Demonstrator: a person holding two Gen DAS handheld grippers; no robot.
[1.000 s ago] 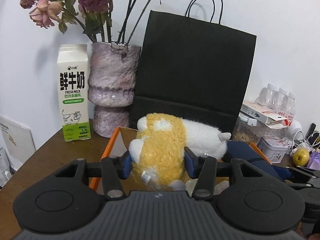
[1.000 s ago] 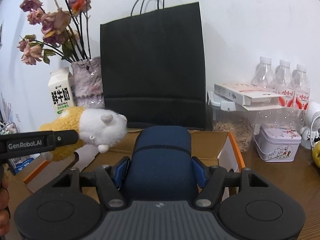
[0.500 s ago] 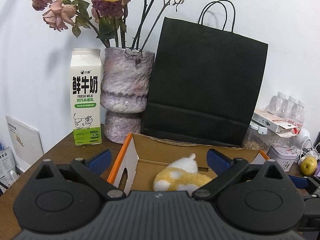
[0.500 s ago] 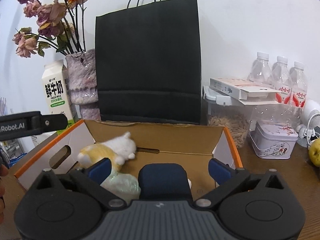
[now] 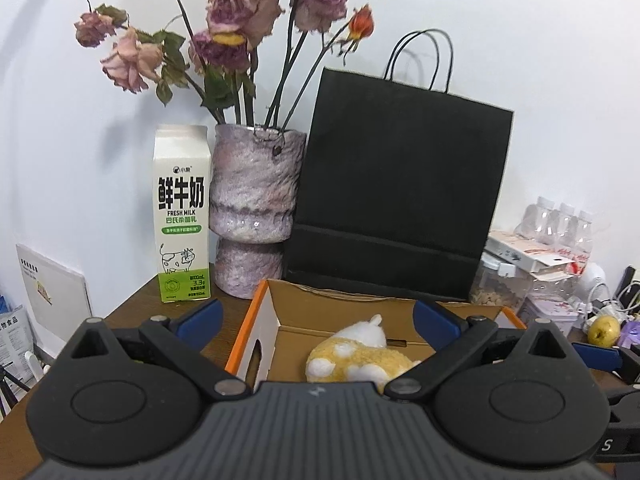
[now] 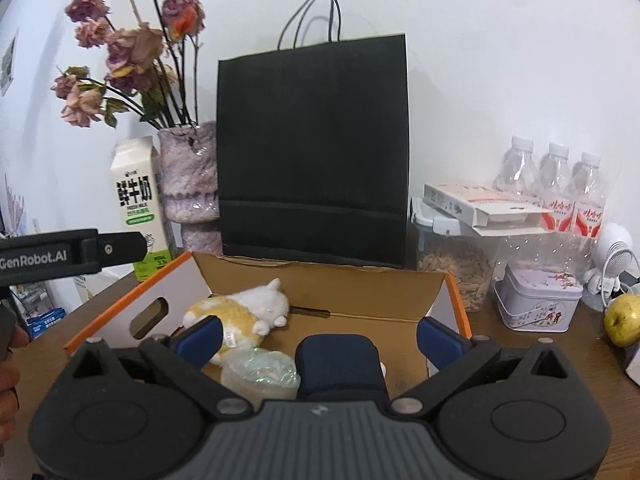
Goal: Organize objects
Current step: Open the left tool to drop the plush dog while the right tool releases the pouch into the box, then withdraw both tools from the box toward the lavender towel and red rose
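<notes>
Both the left gripper [image 5: 316, 320] and right gripper [image 6: 318, 334] stood apart, empty; plush toy [image 6: 240, 312] lay boxed at lower centre; next needed another object

You see these counts —
Water bottles [image 6: 554, 184]: three
Plush toys [image 6: 244, 312]: one
Cardboard boxes [image 6: 320, 276]: one
Black bags [image 6: 314, 148]: one

Even, soft indoor light, moderately bright. Pale wall [image 5: 540, 80] bluish, no harsh glare. Faint flower shadow on wall left of dried roses [image 5: 224, 52]. Black paper bag [image 6: 312, 152] reads flat, detail lost. Strong fisheye bending, dark vignette at corners. Mostly sharp; slight softness toward edges.
</notes>
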